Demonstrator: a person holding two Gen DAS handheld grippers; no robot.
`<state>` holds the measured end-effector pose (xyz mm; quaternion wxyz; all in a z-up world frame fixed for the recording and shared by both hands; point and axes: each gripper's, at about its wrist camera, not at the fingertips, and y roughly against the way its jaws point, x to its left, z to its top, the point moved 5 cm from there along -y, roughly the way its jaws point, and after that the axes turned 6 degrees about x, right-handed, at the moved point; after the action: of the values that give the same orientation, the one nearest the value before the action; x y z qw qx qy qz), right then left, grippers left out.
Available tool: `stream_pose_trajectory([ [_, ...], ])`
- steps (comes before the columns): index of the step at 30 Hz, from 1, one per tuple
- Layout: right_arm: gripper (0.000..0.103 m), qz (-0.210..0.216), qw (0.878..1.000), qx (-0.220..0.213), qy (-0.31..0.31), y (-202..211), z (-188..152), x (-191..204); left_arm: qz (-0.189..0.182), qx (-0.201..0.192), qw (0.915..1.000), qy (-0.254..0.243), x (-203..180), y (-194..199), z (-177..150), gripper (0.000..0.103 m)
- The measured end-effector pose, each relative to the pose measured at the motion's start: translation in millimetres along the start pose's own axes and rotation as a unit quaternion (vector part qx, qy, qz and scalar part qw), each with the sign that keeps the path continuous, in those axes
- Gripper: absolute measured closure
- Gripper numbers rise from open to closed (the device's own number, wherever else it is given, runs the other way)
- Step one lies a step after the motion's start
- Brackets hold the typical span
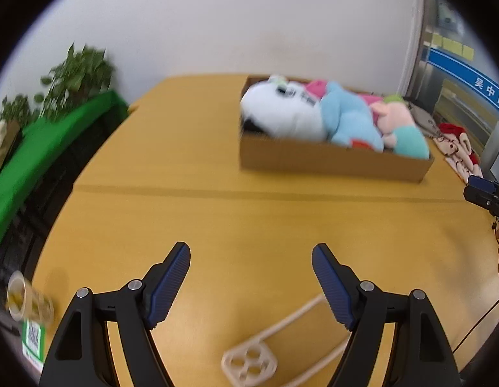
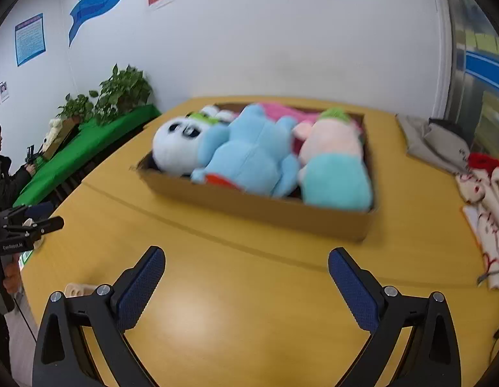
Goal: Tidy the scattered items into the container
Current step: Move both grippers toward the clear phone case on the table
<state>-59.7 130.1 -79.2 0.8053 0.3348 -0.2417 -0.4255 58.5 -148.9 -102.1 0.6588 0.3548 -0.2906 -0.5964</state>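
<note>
Both claws wide, empty: left claw [image 1: 251,277], right claw [image 2: 246,285] | cardboard box [image 2: 259,208] packed with plush toys [image 2: 249,151] | looks near done | next, probably the red-and-cream cloth [image 2: 484,200] on the surface [image 2: 217,290]

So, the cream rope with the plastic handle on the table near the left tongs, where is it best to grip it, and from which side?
Probably grip the cream plastic handle, not the cord. It lies flat on the table, a rigid piece with four holes, between the open left tongs. Come straight down from above and close across its narrower width; the loose rope would likely slip or drag.
</note>
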Motion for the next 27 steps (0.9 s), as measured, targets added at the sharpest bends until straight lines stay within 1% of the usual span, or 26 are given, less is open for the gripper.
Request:
stream_pose_trajectory([
  [4, 0.0, 0.025, 0.998, 0.042, 0.028, -30, -34, 47, 0.002, 0.042, 0.9987, 0.029, 18, -5, -48, 0.025],
  [7, 0.001, 0.047, 0.995, 0.069, 0.048, -49, -52, 83, -0.008, 0.062, 0.9964, 0.057, 24, -10, -73, 0.025],
  [10, 0.001, 0.062, 0.991, 0.092, 0.075, -67, -64, 118, -0.011, 0.074, 0.9942, 0.078, 25, -15, -90, 0.025],
  [13, 0.002, 0.067, 0.986, 0.11, 0.102, -82, -73, 143, -0.02, 0.09, 0.9908, 0.1, 28, -23, -105, 0.027],
  [15, 0.002, 0.06, 0.984, 0.118, 0.117, -93, -78, 155, -0.02, 0.098, 0.9894, 0.105, 27, -28, -109, 0.028],
  [17, 0.005, 0.055, 0.983, 0.13, 0.116, -103, -81, 159, -0.018, 0.108, 0.9876, 0.112, 28, -34, -114, 0.032],
  [19, 0.008, 0.051, 0.982, 0.141, 0.112, -112, -85, 160, -0.02, 0.117, 0.9857, 0.12, 27, -40, -119, 0.046],
  [20, 0.01, 0.047, 0.982, 0.147, 0.112, -116, -88, 161, -0.02, 0.119, 0.9852, 0.121, 27, -43, -121, 0.049],
  [22, 0.021, 0.043, 0.98, 0.158, 0.114, -123, -92, 163, -0.011, 0.115, 0.9864, 0.116, 25, -44, -121, 0.053],
  [23, 0.024, 0.043, 0.979, 0.162, 0.116, -125, -94, 164, -0.007, 0.114, 0.9868, 0.115, 25, -44, -120, 0.055],
  [24, 0.027, 0.041, 0.978, 0.165, 0.117, -127, -96, 165, -0.003, 0.112, 0.9869, 0.115, 25, -45, -120, 0.06],
  [25, 0.029, 0.038, 0.978, 0.164, 0.12, -128, -96, 165, 0.001, 0.112, 0.9871, 0.115, 25, -45, -120, 0.066],
  [26, 0.03, 0.037, 0.978, 0.164, 0.121, -129, -96, 166, 0.004, 0.111, 0.9871, 0.115, 26, -46, -119, 0.069],
  [27, 0.031, 0.035, 0.978, 0.164, 0.122, -129, -95, 167, 0.006, 0.111, 0.987, 0.116, 26, -46, -118, 0.076],
])
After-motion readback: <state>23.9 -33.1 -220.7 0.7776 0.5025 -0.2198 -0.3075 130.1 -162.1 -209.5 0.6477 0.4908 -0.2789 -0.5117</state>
